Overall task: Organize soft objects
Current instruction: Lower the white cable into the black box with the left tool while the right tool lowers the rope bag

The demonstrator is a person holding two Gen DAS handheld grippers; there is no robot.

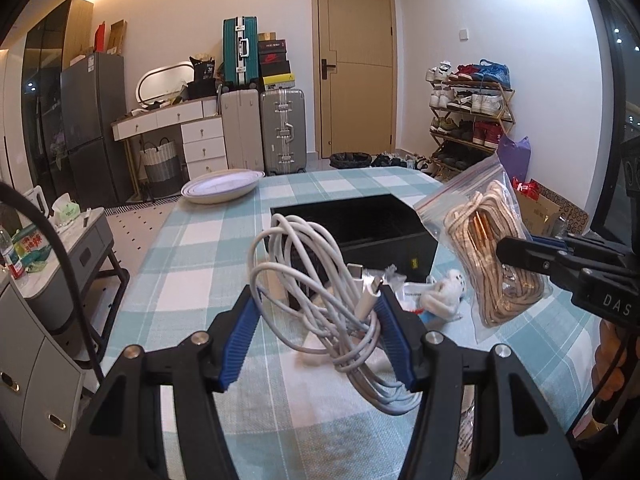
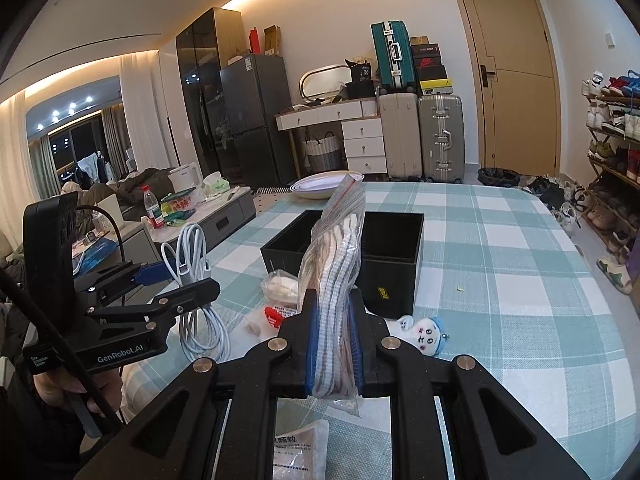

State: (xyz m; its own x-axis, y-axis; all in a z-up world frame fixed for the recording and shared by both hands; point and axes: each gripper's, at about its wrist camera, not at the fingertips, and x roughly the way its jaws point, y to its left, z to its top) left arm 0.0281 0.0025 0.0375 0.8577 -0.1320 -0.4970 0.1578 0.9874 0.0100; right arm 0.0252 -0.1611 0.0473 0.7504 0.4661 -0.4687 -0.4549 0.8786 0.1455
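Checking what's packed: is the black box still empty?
Apparently empty: the black box shows only dark interior in both compartments; its floor is partly hidden by the zip bag.

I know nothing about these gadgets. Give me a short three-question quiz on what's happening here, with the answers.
1. True or false: the left gripper holds a coiled white charging cable.
2. What does the right gripper hold? A) the small plush doll B) a zip bag of braided cord C) the white bowl
3. Fill in: behind both held items, on the checked tablecloth, stands an open black ____.

Key: 1 true; 2 B, zip bag; 3 box.
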